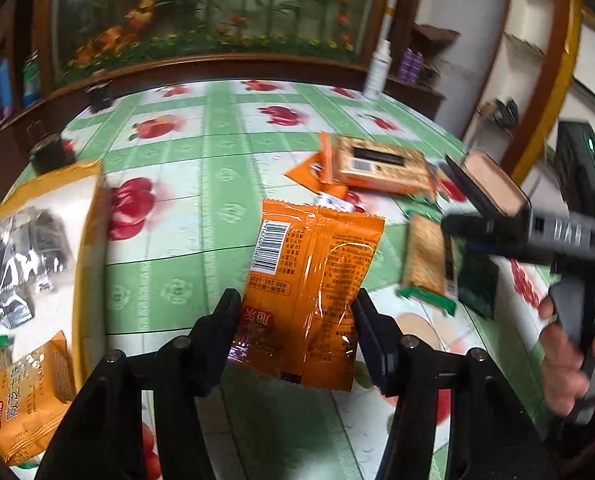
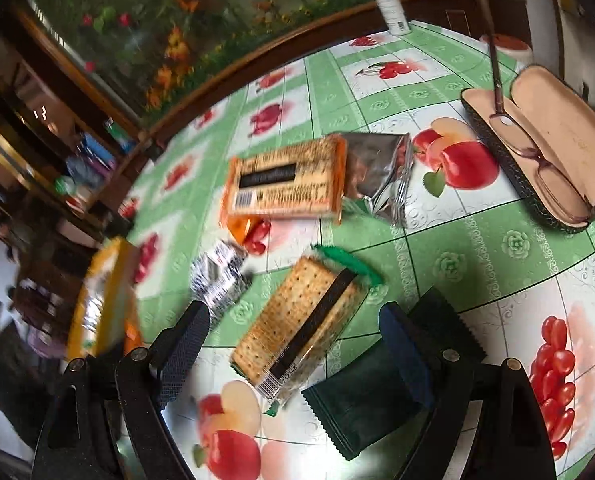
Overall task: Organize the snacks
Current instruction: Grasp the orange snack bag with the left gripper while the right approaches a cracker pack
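- The left gripper (image 1: 295,322) is clamping an orange snack packet (image 1: 317,284) between its fingers (image 1: 225,320), which are pressing on the packet's lower sides while most of it is sticking out beyond the fingertips, above the worktop (image 1: 201,184).
- Off to the outer side of the left finger, a yellow-rimmed box (image 1: 57,216) is holding a silver packet (image 1: 21,264) and an orange-yellow snack (image 1: 29,392).
- Beyond the fingertips, an orange cracker pack (image 1: 381,168) is lying on the worktop; to the right-finger side, a person's hand (image 1: 569,360) is gripping the other tool.
- The right gripper (image 2: 293,344) is hovering with its fingers (image 2: 185,344) wide apart and gripping nothing.
- A clear cracker pack with green ends (image 2: 297,320) is lying between them, apart from both fingers.
- A dark green packet (image 2: 361,396) is sitting under and beside the right finger, crowding that side.
- Farther past the fingertips, an open silver wrapper (image 2: 381,168) is lying, and to the right an open glasses case (image 2: 545,148) is holding spectacles (image 2: 537,152).
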Tool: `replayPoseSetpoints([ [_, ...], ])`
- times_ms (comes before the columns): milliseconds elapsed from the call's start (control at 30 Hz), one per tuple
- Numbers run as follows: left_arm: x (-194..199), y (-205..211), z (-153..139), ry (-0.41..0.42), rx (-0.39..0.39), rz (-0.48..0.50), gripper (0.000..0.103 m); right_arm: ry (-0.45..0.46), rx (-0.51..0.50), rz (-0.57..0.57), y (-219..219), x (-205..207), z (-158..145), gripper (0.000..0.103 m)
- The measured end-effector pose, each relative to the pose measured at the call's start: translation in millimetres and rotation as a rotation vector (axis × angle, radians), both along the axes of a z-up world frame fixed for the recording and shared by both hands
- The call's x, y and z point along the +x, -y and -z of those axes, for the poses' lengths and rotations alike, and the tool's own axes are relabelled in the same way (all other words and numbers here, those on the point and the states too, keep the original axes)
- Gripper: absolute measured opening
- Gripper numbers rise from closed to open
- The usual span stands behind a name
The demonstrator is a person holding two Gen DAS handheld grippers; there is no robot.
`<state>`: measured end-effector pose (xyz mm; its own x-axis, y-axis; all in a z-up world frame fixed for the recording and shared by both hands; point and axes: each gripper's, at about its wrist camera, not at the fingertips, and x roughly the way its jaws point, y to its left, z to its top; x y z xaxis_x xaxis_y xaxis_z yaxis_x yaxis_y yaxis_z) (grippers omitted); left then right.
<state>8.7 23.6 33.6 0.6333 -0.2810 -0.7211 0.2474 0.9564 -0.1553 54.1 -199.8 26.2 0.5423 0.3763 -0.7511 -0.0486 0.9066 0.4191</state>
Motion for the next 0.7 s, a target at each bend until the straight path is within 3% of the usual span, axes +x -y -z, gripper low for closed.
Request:
replayPoseSetpoints([
  [267, -3.6, 2.8, 0.6, 0.018, 0.0, 0.028, 0.056, 0.001, -0.327, -0.06, -46.2, 0.0, 18.4, 0.089],
  [300, -3.4, 2.9, 0.9, 0.016, -0.002, 0.03, 0.056, 0.011, -0.338, -0.059, -46.2, -0.1, 18.4, 0.089],
  [433, -3.0, 0.8, 2.2, 0.013, -0.01, 0.025, 0.056, 0.041, -0.354, -0.034, -39.3, -3.4, 16.7, 0.067],
  [533, -3.0, -0.9, 2.7, 0.012, -0.012, 0.02, 0.056, 0.054, -0.365, -0.039, -37.6, -6.3, 14.0, 0.062],
  [700, -2.3, -1.5, 4.2, 0.004, -0.015, 0.017, 0.056, 0.044, -0.392, -0.048, -44.5, -4.1, 15.2, 0.061],
])
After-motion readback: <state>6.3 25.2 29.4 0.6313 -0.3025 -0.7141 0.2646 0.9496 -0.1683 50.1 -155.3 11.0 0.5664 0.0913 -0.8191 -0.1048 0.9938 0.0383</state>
